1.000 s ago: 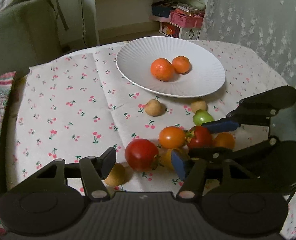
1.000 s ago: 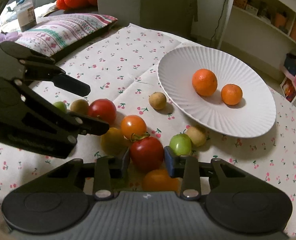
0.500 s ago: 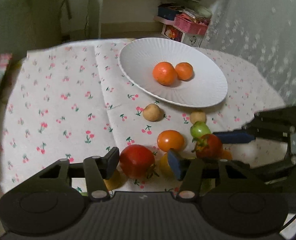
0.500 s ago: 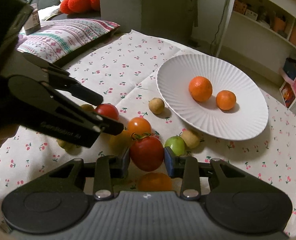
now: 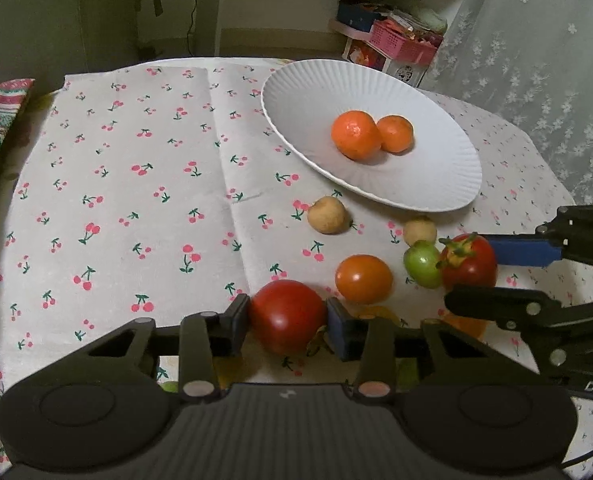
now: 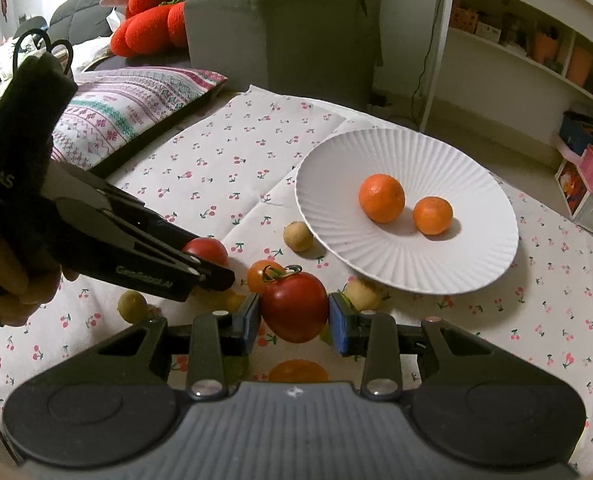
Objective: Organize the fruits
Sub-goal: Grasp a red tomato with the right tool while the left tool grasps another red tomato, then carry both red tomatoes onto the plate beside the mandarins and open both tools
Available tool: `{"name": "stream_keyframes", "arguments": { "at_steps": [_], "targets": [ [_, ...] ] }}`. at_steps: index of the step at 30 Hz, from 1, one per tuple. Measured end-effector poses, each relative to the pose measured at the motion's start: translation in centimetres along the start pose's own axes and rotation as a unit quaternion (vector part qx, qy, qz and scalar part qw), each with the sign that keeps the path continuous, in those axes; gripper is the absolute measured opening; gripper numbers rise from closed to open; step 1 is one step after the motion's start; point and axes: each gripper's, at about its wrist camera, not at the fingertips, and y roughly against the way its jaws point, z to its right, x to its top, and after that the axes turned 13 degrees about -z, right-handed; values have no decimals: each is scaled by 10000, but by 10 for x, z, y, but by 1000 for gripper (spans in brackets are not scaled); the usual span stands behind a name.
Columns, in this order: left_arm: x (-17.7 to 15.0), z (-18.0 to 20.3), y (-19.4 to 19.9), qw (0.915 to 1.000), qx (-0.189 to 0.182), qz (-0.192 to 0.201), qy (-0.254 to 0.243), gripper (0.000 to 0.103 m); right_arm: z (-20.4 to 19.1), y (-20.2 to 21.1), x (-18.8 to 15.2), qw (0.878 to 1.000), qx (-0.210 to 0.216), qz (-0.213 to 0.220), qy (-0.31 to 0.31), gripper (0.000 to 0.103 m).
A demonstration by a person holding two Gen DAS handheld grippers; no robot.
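Left wrist view: on the left lies the white cherry-print tablecloth, bare. At the bottom centre the left gripper has just been closing its jaws, and both pads now press on a round red tomato that sits on the cloth. Just past it sits a smooth orange tomato, with a small tan round fruit farther back. Behind them the white ribbed plate carries two mandarins, a larger orange mandarin touching a smaller orange mandarin. To the right, a small green tomato sits just beside a red tomato with a green stem, which the right gripper clamps between its blue pads.

Right wrist view: at the left a hand holds the left gripper's black body. In the centre the narrowly set jaws hold the stemmed tomato above the cloth. The plate lies to the right.
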Motion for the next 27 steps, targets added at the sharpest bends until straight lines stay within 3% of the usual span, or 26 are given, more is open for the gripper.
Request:
{"name": "stream_keyframes", "arguments": {
  "at_steps": [10,18,27],
  "targets": [
    [2,17,12,9982,437,318,-253,14,0,1,-3,10000,-7,27,1,33],
    [3,28,24,9963,654,530,-166,14,8,10,-2,9998,-24,148,-112,33],
    [11,56,41,9928,655,934,-375,14,37,25,-1,9980,-175,357,-482,33]
  ]
}}
